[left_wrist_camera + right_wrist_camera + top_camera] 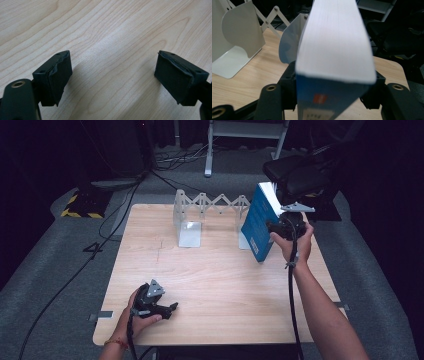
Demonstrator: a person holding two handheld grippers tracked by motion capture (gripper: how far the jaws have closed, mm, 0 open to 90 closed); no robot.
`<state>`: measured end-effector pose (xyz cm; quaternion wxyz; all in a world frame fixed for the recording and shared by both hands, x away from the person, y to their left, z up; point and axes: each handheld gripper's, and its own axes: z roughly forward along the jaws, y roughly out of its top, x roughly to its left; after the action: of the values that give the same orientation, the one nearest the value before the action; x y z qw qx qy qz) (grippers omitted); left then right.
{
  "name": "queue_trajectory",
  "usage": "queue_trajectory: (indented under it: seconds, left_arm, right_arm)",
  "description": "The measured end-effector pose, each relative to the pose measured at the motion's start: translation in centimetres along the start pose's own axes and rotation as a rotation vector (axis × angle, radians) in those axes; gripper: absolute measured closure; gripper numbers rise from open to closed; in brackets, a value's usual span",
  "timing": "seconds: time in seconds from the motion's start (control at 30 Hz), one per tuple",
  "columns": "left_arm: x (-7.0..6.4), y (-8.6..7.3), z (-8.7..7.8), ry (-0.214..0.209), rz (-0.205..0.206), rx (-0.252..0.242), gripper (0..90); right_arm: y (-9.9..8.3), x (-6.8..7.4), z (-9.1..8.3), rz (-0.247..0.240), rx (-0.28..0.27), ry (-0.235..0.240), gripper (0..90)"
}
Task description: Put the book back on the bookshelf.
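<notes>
Blue book [334, 62], thick, stiff and probably heavy, clamped across its covers between right gripper [284, 227] fingers, tilted just before the white expanding bookend rack [210, 205]; grip near the spine. Left gripper [159, 307] fingers spread, empty, on table [220, 285].

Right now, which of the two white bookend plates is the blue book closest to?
The right-hand plate of the folding rack, at the table's far right. The blue book, clamped in the right gripper, is right beside it; the left plate stands well apart.
</notes>
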<state>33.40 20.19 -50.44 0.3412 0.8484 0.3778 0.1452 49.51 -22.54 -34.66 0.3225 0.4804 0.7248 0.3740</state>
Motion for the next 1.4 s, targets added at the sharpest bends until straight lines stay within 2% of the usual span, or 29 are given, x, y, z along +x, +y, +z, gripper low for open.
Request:
queue_trajectory:
  seconds: [0.17,0.2,0.27,0.3,0.33,0.43,0.47,0.5,0.57,0.67,0.73,0.87,1.07,1.1,1.13,1.4]
  left_arm:
    - [0.0,0.0,0.0,0.0,0.0,0.0,14.8]
    - [0.0,0.0,0.0,0.0,0.0,0.0,14.9]
    - [0.0,0.0,0.0,0.0,0.0,0.0,14.8]
    - [0.0,0.0,0.0,0.0,0.0,0.0,14.8]
    - [0.0,0.0,0.0,0.0,0.0,0.0,14.8]
    - [0.0,0.0,0.0,0.0,-0.001,-0.001,14.8]
    - [0.0,0.0,0.0,0.0,-0.001,-0.001,14.8]
    - [0.0,0.0,0.0,0.0,-0.001,-0.001,14.8]
    - [0.0,0.0,0.0,0.0,-0.002,-0.001,14.8]
    - [0.0,0.0,0.0,0.0,0.0,0.0,14.8]
    - [0.0,0.0,0.0,-0.001,-0.001,-0.001,14.8]
    - [0.0,0.0,0.0,-0.001,-0.001,0.0,14.8]
    - [0.0,0.1,0.1,-0.002,-0.004,-0.001,14.8]
    - [0.0,0.1,0.1,0.001,0.005,0.001,14.8]
    - [0.0,0.1,0.1,-0.003,-0.005,-0.001,14.7]
    - [0.0,0.1,0.1,-0.003,-0.004,0.0,14.8]
  right_arm:
    - [-2.0,0.0,0.2,-0.012,0.004,0.028,42.2]
    - [-2.8,-0.1,0.4,-0.009,0.009,0.037,42.6]
    - [-3.3,0.0,0.6,-0.01,0.016,0.039,42.9]
    - [-4.2,0.0,1.0,-0.006,0.017,0.046,44.5]
    - [-4.2,0.0,1.0,-0.006,0.017,0.046,44.5]
    - [-5.7,0.3,1.9,-0.004,0.037,0.081,54.4]
    - [-5.7,0.3,1.9,-0.004,0.037,0.081,54.4]
    - [-6.5,0.5,2.5,-0.003,0.049,0.091,56.4]
    - [-6.9,0.6,2.7,0.002,0.047,0.09,56.8]
    - [-7.7,0.5,3.3,0.038,0.042,0.105,57.3]
    - [-8.0,0.5,3.5,0.059,0.03,0.107,57.8]
    - [-8.1,0.8,3.9,0.07,0.002,0.083,60.2]
    - [-7.9,0.6,4.3,0.078,0.004,0.086,61.0]
    - [-7.8,0.6,4.4,0.083,0.005,0.082,61.0]
    - [-7.7,0.6,4.5,0.085,0.003,0.079,61.0]
    - [-7.1,0.9,5.3,0.104,-0.002,0.057,61.0]
